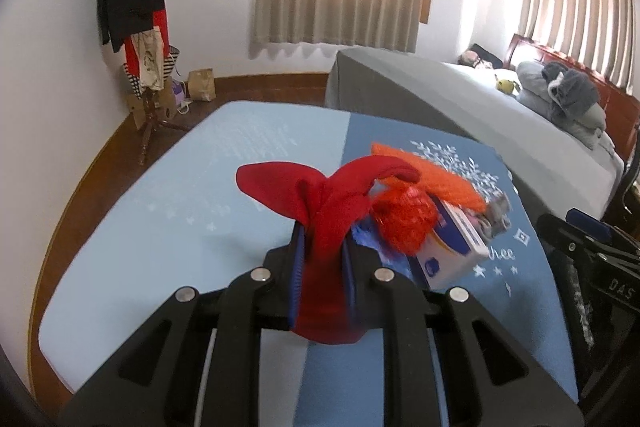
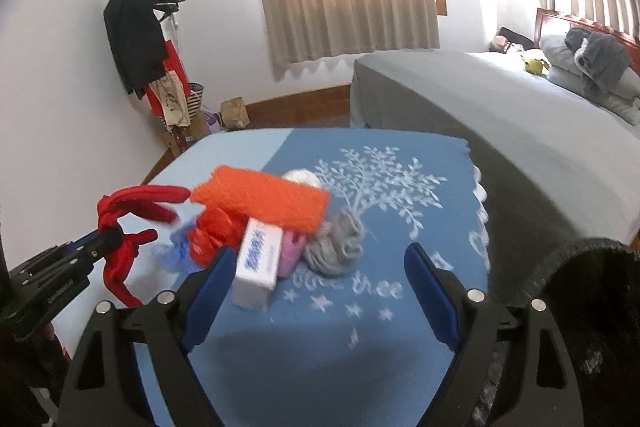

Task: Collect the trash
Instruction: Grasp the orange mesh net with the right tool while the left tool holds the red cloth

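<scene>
Already the left gripper (image 1: 322, 259) is clamped on a red cloth (image 1: 332, 203), lifted clear of the pile, likely for binning. Right of it, the right gripper (image 2: 316, 287) hovers wide apart near the white box (image 2: 256, 267), orange cloth (image 2: 264, 199) and grey wad (image 2: 336, 247) on the blue table (image 2: 360, 347).

We see a knotted red cloth strip (image 1: 332, 211) lifted off the blue cloth, beside an orange knitted piece (image 2: 262, 201), white carton (image 2: 258, 263) and grey yarn wad (image 2: 336, 247).
</scene>
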`<state>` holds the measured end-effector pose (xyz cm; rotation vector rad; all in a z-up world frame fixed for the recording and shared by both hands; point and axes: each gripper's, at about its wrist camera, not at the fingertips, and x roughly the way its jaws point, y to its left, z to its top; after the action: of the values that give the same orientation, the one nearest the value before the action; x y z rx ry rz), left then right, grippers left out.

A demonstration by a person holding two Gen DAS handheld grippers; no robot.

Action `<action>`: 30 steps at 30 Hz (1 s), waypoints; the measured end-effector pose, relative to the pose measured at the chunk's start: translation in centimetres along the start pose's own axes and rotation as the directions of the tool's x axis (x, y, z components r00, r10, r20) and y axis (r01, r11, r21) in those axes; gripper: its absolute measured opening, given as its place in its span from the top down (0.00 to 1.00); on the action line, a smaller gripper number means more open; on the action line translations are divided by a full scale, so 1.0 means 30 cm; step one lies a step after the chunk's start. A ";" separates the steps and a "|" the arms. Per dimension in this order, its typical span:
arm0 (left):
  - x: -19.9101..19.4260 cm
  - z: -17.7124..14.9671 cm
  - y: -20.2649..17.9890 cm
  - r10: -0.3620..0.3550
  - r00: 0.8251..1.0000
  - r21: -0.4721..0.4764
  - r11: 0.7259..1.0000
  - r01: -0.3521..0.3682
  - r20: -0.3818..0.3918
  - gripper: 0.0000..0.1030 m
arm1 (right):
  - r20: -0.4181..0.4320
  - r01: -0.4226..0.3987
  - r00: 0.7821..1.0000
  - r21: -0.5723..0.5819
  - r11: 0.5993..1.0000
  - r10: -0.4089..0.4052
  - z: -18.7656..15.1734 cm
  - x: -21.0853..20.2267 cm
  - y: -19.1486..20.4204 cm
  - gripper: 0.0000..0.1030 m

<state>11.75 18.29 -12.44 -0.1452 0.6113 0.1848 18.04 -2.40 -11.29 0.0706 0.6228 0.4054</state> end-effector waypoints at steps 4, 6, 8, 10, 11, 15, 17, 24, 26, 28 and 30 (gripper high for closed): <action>0.015 0.043 0.022 0.015 1.000 -0.013 1.000 -0.014 0.020 0.84 | 0.008 -0.021 1.000 -0.010 1.000 0.021 0.062 0.058 0.036 0.21; 0.028 0.065 0.028 0.022 0.999 -0.013 1.000 -0.022 0.030 0.84 | -0.001 -0.036 0.999 -0.023 0.999 0.036 0.088 0.102 0.064 0.21; 0.048 0.085 0.035 0.028 0.999 -0.015 1.000 -0.027 0.034 0.84 | -0.012 -0.049 0.999 -0.022 0.999 0.049 0.103 0.142 0.087 0.21; 0.067 0.098 0.043 0.031 0.999 -0.020 0.999 -0.030 0.035 0.84 | -0.030 -0.051 0.998 -0.024 0.998 0.050 0.112 0.185 0.106 0.21; 0.076 0.103 0.048 0.033 0.999 -0.022 0.999 -0.032 0.034 0.84 | -0.038 -0.054 0.998 -0.017 0.998 0.053 0.113 0.203 0.110 0.21; 0.111 0.111 0.065 0.041 0.999 -0.020 0.999 -0.041 0.024 0.84 | -0.070 -0.060 0.996 0.005 0.998 0.061 0.120 0.262 0.116 0.21; 0.123 0.107 0.074 0.045 0.999 -0.021 0.999 -0.045 0.018 0.84 | -0.092 -0.053 0.994 -0.004 0.999 0.052 0.121 0.297 0.124 0.21; 0.146 0.094 0.086 0.054 0.999 -0.024 0.998 -0.054 0.007 0.84 | -0.154 -0.062 0.986 -0.006 0.998 0.061 0.090 0.364 0.134 0.27; 0.149 0.095 0.092 0.053 0.999 -0.027 0.998 -0.053 0.004 0.84 | -0.164 -0.070 0.984 -0.012 0.998 0.067 0.085 0.372 0.138 0.36; 0.152 0.099 0.095 0.052 0.999 -0.029 0.998 -0.052 0.003 0.84 | -0.174 -0.085 0.981 -0.007 0.996 0.083 0.083 0.374 0.136 0.47; 0.152 0.100 0.096 0.051 0.999 -0.031 0.998 -0.051 0.003 0.84 | -0.184 -0.103 0.978 -0.006 0.995 0.100 0.079 0.373 0.133 0.55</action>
<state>16.44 22.24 -12.89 -0.1586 0.6088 0.2442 26.27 5.77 -14.83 0.0509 0.8002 0.5196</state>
